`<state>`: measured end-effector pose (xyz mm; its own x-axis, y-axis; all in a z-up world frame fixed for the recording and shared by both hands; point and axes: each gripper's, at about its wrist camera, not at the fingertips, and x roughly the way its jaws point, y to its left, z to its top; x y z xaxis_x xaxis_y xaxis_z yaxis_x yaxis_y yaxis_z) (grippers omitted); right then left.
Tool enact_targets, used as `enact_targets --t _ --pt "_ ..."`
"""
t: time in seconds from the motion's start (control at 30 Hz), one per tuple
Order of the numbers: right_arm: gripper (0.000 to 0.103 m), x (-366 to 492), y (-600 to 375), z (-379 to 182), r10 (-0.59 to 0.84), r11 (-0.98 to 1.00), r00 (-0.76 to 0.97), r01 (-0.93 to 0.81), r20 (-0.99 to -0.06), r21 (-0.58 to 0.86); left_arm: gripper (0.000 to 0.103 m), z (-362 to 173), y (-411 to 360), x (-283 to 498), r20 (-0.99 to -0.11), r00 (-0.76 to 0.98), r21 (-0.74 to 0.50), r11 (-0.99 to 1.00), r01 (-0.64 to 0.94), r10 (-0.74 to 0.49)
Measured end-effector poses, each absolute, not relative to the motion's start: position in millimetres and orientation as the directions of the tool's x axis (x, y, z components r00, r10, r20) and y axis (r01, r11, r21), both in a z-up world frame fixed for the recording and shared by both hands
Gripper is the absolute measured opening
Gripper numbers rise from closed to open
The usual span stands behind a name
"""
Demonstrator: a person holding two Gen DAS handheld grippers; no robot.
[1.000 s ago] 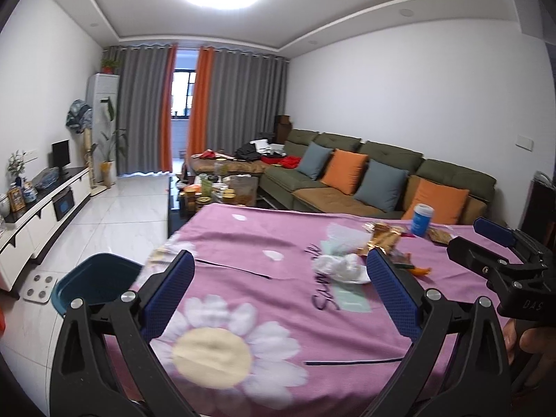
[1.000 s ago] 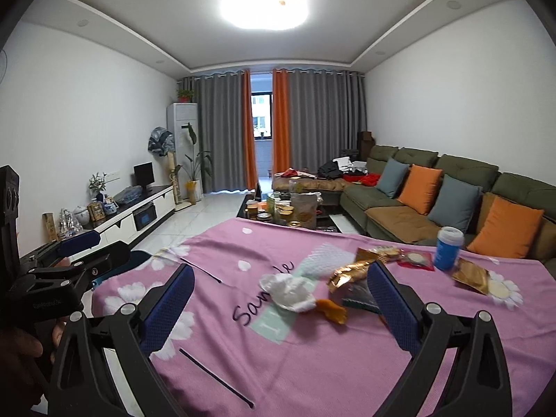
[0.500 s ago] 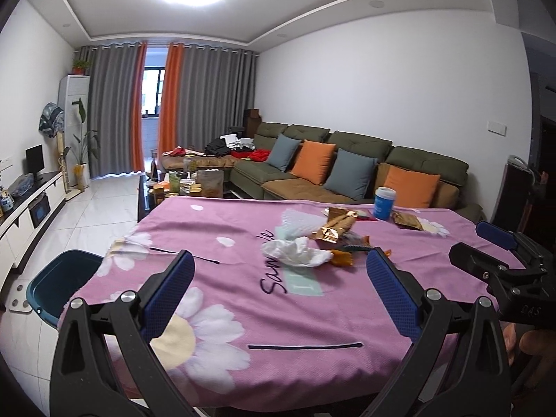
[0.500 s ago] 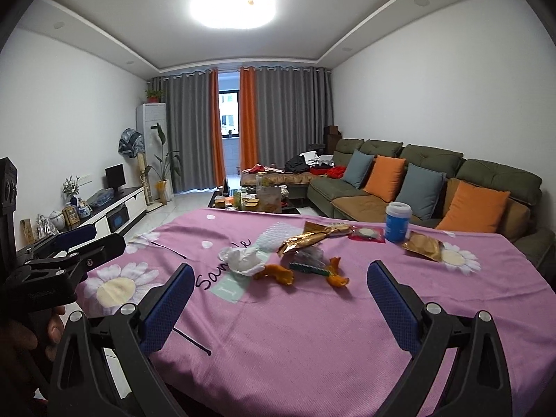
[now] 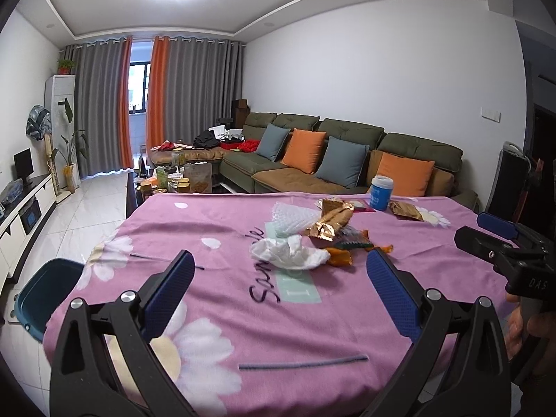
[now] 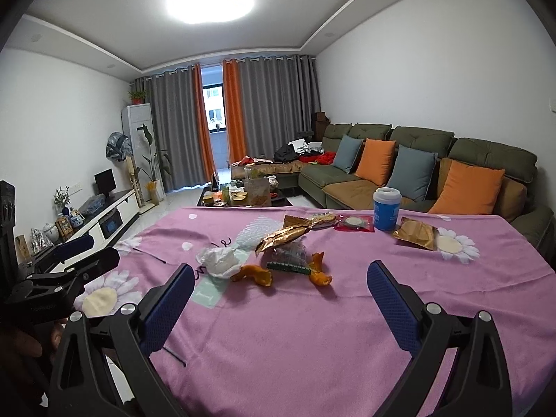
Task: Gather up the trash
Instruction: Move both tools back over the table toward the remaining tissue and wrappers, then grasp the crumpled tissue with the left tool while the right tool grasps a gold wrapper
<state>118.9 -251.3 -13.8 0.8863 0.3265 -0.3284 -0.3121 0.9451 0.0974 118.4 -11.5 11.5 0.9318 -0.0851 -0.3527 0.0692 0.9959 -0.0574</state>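
Trash is now framed nearer the middle of both wrist views than it was a second ago, the cameras having been swung and drawn back; an approach, not yet a pickup, is judged to be in hand. At far left a teal bin [image 5: 45,295] is seen on the floor beside the surface [image 5: 215,229]. The left gripper [image 5: 279,279] is held spread wide and empty above the cloth. Ahead lie the crumpled tissue [image 5: 290,253], gold wrapper [image 5: 330,220], orange peel [image 6: 255,274] and blue cup [image 6: 386,208]. The right gripper [image 6: 278,288] is likewise held wide, nothing touched.
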Motion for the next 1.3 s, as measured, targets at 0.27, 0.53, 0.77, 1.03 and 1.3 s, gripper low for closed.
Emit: enact_targets --t 0.27,0.53,0.77,1.03,1.3 --pt "0.096 194 -240 -17 0.326 0.945 0.854 -0.311 -0.406 0.105 0.098 5 -7 187 -0.406 0.908 -0.053 0.995 0.086 -0.100" --pt "0.096 268 -225 -25 0.343 0.938 0.802 -0.325 -0.489 0.124 0.098 -11 -10 254 -0.490 0.862 -0.061 0.991 0.118 -0.133" --pt "0.095 321 -212 -41 0.362 0.931 0.741 -0.324 -0.566 0.170 0.098 -35 -4 305 -0.581 0.797 -0.116 0.986 0.118 -0.164" --pt "0.085 355 -200 -56 0.391 0.919 0.678 -0.321 -0.622 0.229 0.093 -72 4 348 -0.683 0.685 -0.253 0.962 0.103 -0.253" --pt "0.048 367 -204 -66 0.438 0.899 0.637 -0.318 -0.635 0.301 0.061 -90 -1 362 -0.720 0.633 -0.282 0.953 0.108 -0.285"
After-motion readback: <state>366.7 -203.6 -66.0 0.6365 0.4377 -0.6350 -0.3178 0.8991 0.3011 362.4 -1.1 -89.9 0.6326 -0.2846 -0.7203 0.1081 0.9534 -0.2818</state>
